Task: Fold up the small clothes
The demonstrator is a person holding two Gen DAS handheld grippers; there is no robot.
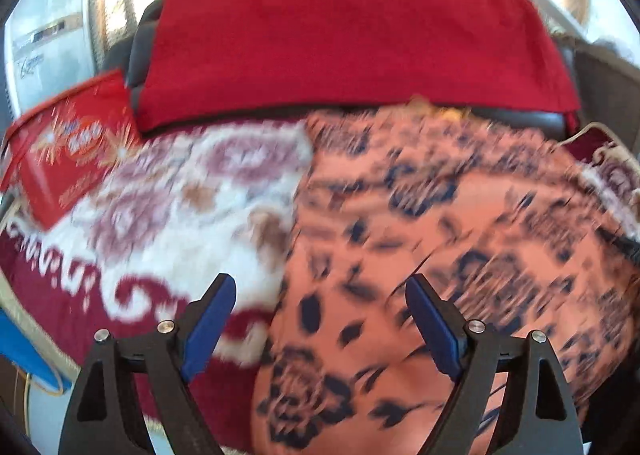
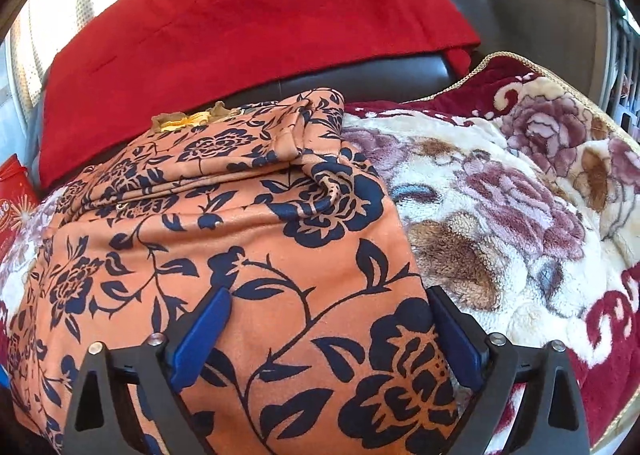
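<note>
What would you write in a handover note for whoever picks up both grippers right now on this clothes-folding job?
Left gripper: open, holding nothing, above the left edge of the orange floral garment.
Right gripper: open, holding nothing, over the garment's near part.
Things: the garment lies on the floral blanket, in front of a red cloth. A red box sits at the left.
Done: the garment's far end already looks doubled over in layers.
Left: probably one more fold, then smooth it flat. The left view is blurred, so check its edge first.
</note>
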